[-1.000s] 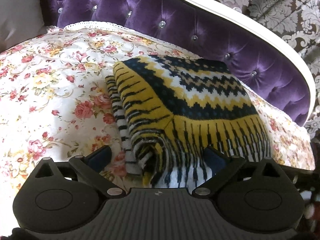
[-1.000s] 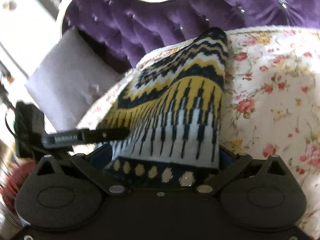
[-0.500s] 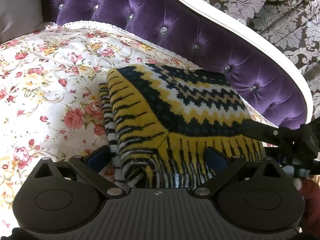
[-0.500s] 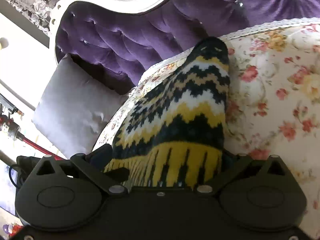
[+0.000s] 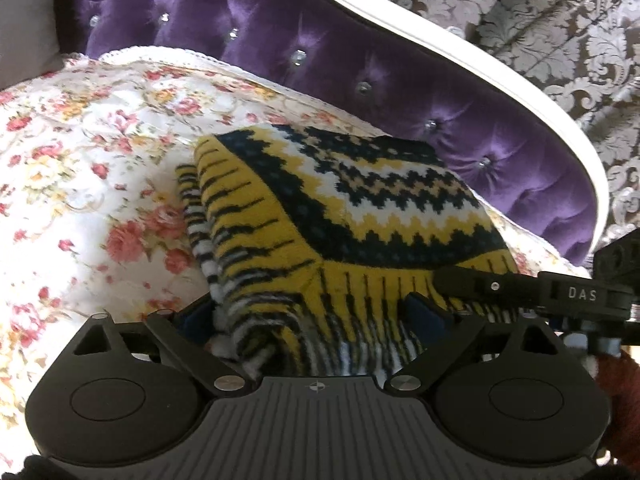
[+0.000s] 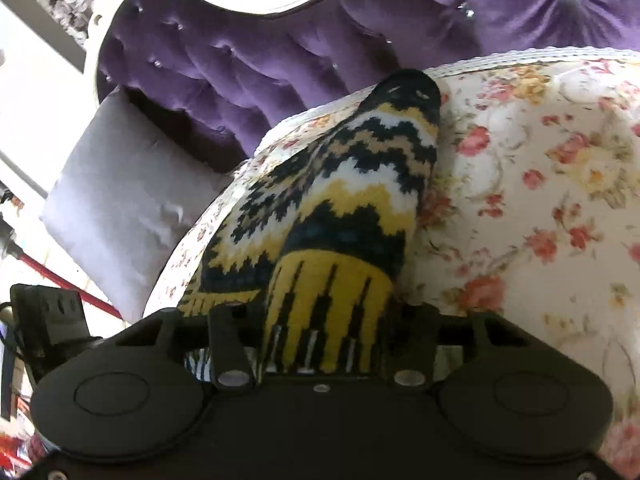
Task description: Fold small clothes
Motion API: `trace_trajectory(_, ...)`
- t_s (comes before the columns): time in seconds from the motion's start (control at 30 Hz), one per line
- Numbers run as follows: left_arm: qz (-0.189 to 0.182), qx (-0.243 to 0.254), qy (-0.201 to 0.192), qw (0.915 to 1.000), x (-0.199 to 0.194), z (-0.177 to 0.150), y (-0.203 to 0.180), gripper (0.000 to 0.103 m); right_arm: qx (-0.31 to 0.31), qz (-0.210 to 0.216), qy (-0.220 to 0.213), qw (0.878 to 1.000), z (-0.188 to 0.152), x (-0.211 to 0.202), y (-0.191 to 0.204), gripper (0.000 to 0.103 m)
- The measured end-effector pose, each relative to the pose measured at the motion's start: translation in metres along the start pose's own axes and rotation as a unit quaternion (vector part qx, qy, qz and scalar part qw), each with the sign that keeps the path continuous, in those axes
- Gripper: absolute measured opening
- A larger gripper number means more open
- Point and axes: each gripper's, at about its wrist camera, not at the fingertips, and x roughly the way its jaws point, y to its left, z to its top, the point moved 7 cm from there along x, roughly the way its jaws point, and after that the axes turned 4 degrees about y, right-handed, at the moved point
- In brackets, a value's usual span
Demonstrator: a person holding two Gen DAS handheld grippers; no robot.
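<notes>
Sweater (image 5: 340, 216), knitted yellow, black and white, lies folded on the floral bedspread (image 5: 80, 152) near the purple headboard (image 5: 320, 60); left gripper (image 5: 316, 316) straddles its near edge, jaws wide, closing slightly; right gripper (image 6: 324, 320) is closing on its near right corner.

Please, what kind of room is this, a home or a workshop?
Most likely a home bedroom. A tufted purple headboard with a white frame stands behind a floral bedspread, a grey pillow leans beside it, and damask wallpaper covers the wall.
</notes>
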Motion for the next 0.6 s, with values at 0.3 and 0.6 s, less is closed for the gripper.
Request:
trace_trajectory(0.3, -0.068, -0.004, 0.029, 0.9972, -0.019, -0.048, -0.036, 0.095, 0.014, -0.024, 0.009, 1.000, -0.035, -0.046, -0.004, 0.056)
trace_trajectory(0.6, -0.083, 0.025, 0.048, 0.9951, -0.030, -0.106, -0.095, 0.095, 0.050, -0.043, 0.010, 0.998, -0.084, -0.115, -0.033, 0.056)
